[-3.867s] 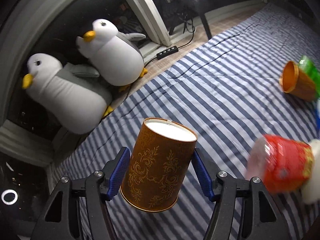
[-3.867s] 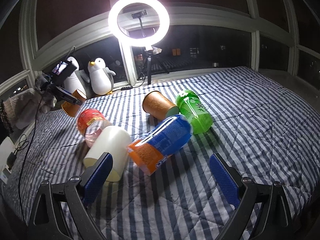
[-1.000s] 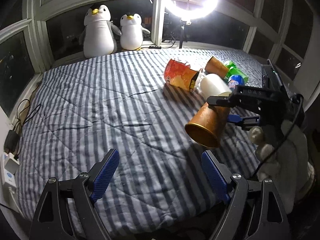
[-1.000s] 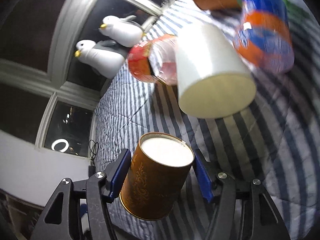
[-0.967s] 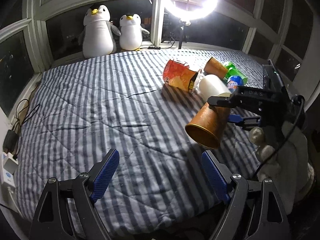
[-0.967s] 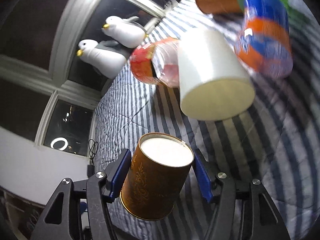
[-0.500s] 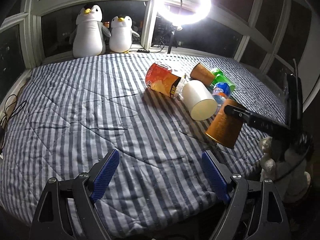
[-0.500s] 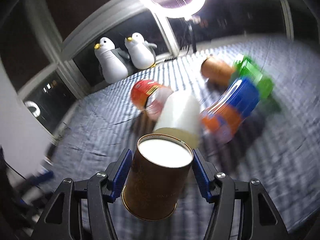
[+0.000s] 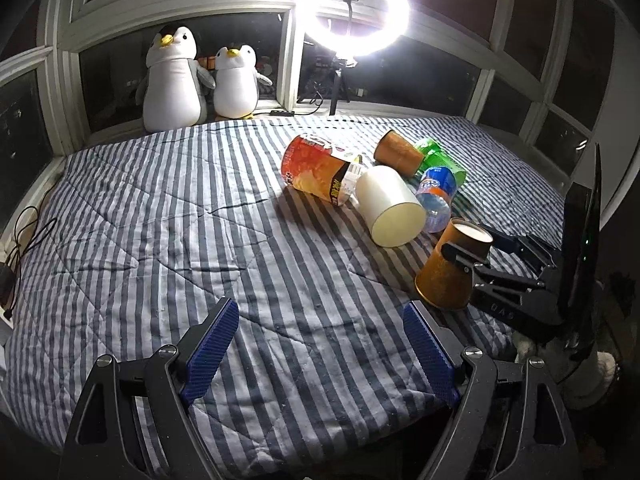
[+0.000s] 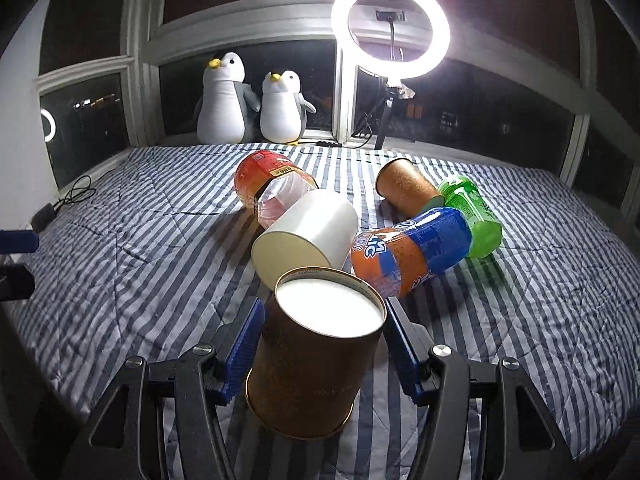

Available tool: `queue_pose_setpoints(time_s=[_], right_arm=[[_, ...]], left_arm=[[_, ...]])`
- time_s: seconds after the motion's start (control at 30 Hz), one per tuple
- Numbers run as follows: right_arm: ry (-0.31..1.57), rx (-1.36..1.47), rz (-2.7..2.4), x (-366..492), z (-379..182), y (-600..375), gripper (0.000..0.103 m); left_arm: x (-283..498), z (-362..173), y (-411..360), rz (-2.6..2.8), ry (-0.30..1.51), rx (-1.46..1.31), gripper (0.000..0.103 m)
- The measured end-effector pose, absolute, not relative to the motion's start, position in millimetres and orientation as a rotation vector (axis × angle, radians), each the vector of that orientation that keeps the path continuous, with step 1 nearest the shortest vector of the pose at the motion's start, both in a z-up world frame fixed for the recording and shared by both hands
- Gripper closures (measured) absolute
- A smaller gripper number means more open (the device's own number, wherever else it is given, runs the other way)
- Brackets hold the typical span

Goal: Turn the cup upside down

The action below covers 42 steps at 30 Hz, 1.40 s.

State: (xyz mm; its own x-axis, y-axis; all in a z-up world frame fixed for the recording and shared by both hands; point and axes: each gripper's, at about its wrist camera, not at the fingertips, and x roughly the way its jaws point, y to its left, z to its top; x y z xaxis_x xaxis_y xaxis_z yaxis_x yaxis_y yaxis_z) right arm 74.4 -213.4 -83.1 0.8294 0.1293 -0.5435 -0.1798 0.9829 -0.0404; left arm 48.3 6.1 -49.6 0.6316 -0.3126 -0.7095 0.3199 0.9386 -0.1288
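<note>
My right gripper point(image 10: 322, 350) is shut on a brown patterned paper cup point(image 10: 312, 364). The cup is upside down, white base up and rim down, just above the striped bed cover point(image 10: 140, 248). The same cup point(image 9: 452, 268) and the right gripper point(image 9: 486, 250) show at the right in the left wrist view, near the bed's front right edge. My left gripper point(image 9: 320, 352) is open and empty over the near part of the bed.
A white cup point(image 10: 308, 236), a red snack can point(image 10: 268, 184), a second brown cup point(image 10: 408, 190), an orange-blue bottle point(image 10: 416, 252) and a green bottle point(image 10: 472, 212) lie on their sides mid-bed. Two plush penguins point(image 9: 196, 80) and a ring light point(image 9: 354, 16) stand at the window.
The right gripper has turned the brown cup from tilted to upright with its base up and lowered it towards the bed. The left gripper has stayed open and drawn back a little.
</note>
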Motion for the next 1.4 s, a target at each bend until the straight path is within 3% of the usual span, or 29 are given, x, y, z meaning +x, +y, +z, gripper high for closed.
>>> queue_pose_setpoints(time_s=[0.5,0.87,1.4], right_arm=[[0.559,-0.030,0.224,53.5,-75.0,-212.9,0.046],[0.512,0.037,0.212,4.2,-47.2,-226.5,0.025],[0.425,0.048,0.142,-50.6,-19.0,-234.6,0.009]], left_arm=[[36.6,-43.7,-3.7,-0.361,0.766,0.019,0.016],[3.4,-19.3,-22.1,-0.308,0.609,0.040,0.016],[-48.5,12.1,-32.1,-0.242,0.436,0.040,0.004]])
